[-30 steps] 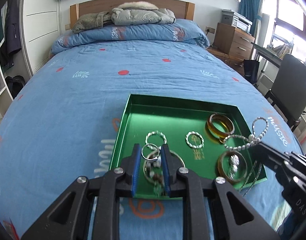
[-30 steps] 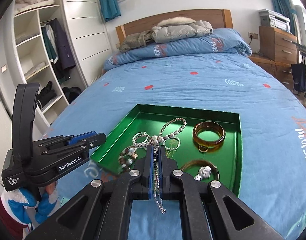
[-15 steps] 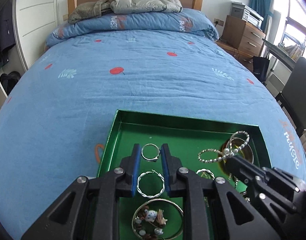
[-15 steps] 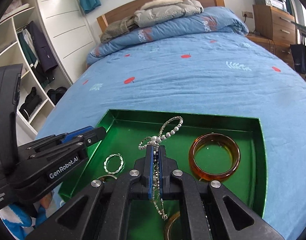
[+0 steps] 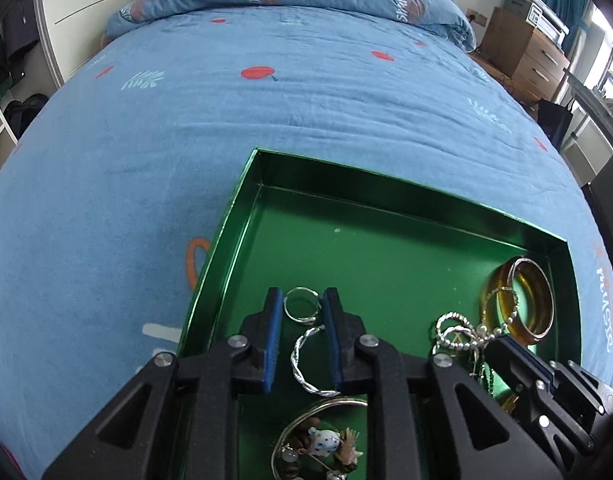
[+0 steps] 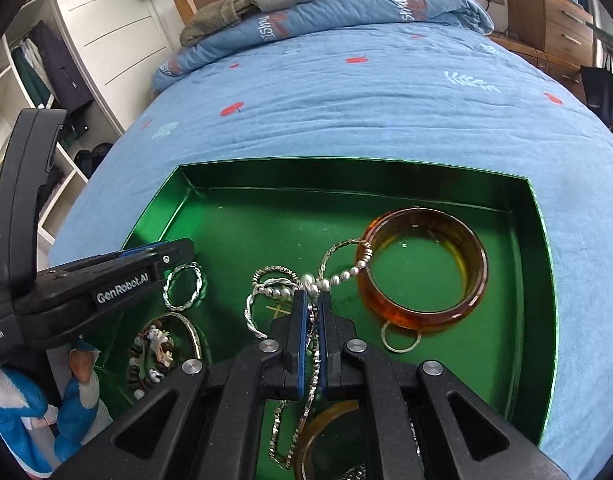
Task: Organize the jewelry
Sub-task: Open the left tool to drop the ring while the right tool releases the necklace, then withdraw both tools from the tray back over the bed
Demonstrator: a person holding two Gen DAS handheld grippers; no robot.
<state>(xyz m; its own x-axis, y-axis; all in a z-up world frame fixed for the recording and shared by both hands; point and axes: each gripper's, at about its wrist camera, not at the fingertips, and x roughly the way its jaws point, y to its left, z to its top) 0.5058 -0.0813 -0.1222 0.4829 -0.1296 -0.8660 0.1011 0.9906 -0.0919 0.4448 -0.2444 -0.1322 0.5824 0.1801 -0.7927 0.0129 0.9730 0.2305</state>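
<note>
A green tray lies on the blue bed and holds jewelry. Low over the tray's left part, my left gripper is shut on a small silver ring, just above a twisted silver hoop. My right gripper pinches a silver beaded necklace. Its jaws are opening slightly, with the chain still between the pads. The necklace's loops rest on the tray floor and touch an amber bangle.
A beaded charm bracelet lies near the tray's front left. A second amber bangle sits under the right gripper. A gloved hand holds the left gripper. A wardrobe stands at the left, drawers at the right.
Both grippers have moved forward and down over the tray. The necklace's loops, earlier hanging in the air, now lie on the tray floor by the amber bangle. The ring stays gripped.
</note>
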